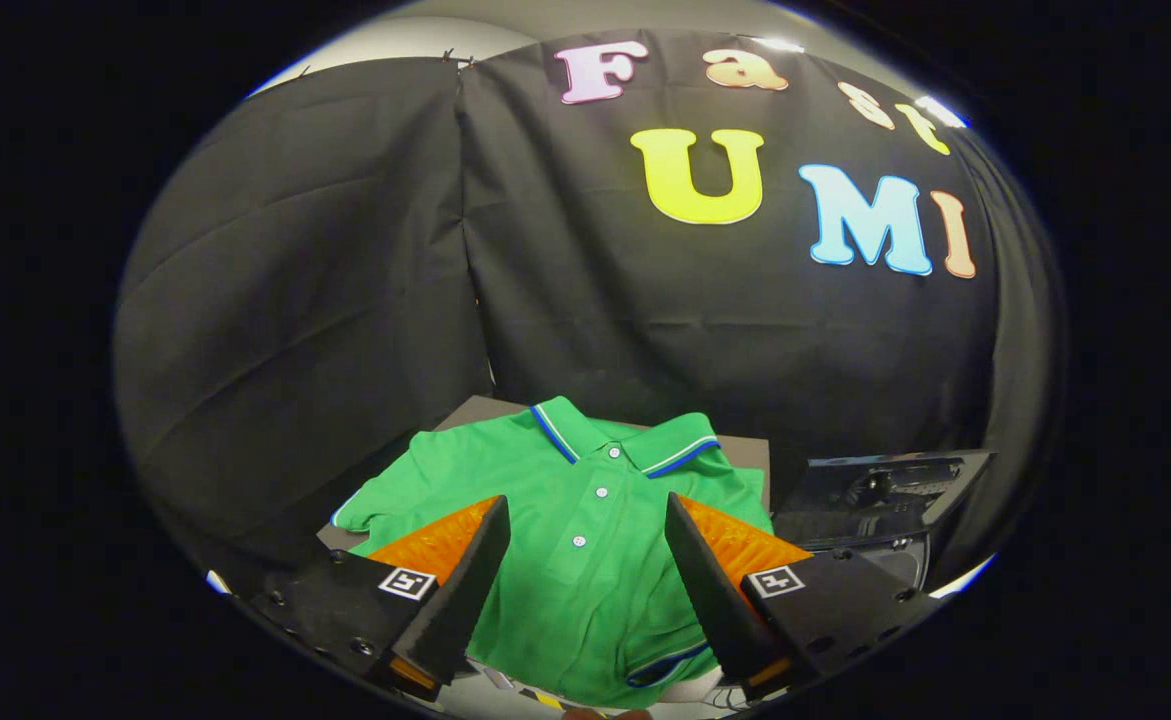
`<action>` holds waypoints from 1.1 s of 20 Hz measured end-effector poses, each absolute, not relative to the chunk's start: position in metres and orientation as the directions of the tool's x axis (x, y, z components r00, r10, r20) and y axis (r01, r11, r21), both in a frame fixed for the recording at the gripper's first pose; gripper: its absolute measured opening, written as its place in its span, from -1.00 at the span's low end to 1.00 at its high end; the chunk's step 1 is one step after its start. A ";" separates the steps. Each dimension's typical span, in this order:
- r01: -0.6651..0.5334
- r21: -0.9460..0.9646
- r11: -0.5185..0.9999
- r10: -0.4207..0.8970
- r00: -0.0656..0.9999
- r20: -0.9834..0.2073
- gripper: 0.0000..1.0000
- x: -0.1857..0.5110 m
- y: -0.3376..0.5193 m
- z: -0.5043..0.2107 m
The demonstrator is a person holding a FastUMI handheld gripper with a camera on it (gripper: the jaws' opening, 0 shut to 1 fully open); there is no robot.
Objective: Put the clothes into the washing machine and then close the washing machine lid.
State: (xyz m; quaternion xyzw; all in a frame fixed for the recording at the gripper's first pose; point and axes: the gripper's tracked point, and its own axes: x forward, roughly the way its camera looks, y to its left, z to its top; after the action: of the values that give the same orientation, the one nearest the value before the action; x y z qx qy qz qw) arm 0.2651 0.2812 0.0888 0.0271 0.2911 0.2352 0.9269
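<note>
Tongs [585, 560] spread wide, gripping nothing, hovering over the green polo shirt [565, 520] lying flat on the bench [745, 450]. Washing machine [875, 500] with lid up, 3 o'clock of shirt.

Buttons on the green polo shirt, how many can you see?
3, in a line down the placket of the green polo shirt between the open gripper fingers: below the collar, mid-placket, lowest. Folds may hide more.

A green polo shirt [585, 540] lies spread across the grey tabletop [740, 450], collar at the far side.
</note>
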 end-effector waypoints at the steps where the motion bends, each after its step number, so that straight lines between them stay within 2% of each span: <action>1: -0.418 0.190 0.888 0.450 0.710 -0.541 0.95 0.267 0.285 0.086; 7: -0.422 0.204 0.884 0.451 0.648 -0.614 0.95 0.278 0.309 0.064; 22: -0.413 0.128 0.902 0.383 0.624 -0.682 0.95 0.288 0.323 0.021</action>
State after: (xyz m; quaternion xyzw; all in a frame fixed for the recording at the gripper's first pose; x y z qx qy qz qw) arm 0.2881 0.3227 0.0209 -0.0205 0.3734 0.2209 0.9008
